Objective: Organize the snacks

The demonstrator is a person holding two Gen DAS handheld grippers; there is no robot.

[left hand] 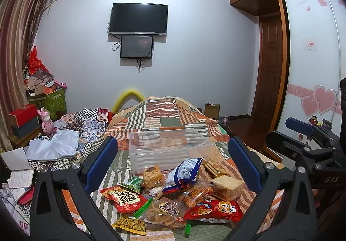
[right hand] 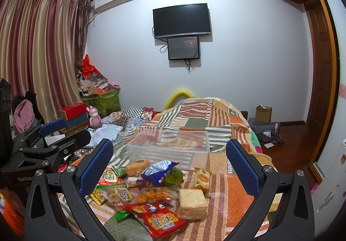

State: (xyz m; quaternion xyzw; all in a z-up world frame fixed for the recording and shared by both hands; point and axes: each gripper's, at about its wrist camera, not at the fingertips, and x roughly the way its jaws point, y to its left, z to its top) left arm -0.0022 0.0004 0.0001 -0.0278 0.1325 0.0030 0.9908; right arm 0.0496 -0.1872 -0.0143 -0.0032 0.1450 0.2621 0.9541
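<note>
A heap of snack packets lies on the patchwork bedspread: a blue-white bag (left hand: 183, 172) (right hand: 159, 171), a red bag (left hand: 124, 197), a red bag with cartoon print (left hand: 214, 209) (right hand: 164, 220), a clear pack of crackers (left hand: 226, 187) (right hand: 192, 203) and several others. A clear plastic box (left hand: 168, 148) (right hand: 170, 148) stands just behind the heap. My left gripper (left hand: 173, 165) is open and empty above the heap. My right gripper (right hand: 169, 165) is open and empty above it too. Each gripper shows at the edge of the other's view.
The bed drops off to a wooden floor (right hand: 287, 145) on the right. Folded cloth and papers (left hand: 54, 145) lie on the bed's left. Boxes (left hand: 22, 119) and a pink toy (left hand: 46, 122) stand by the curtain. A wardrobe (left hand: 311, 57) lines the right wall.
</note>
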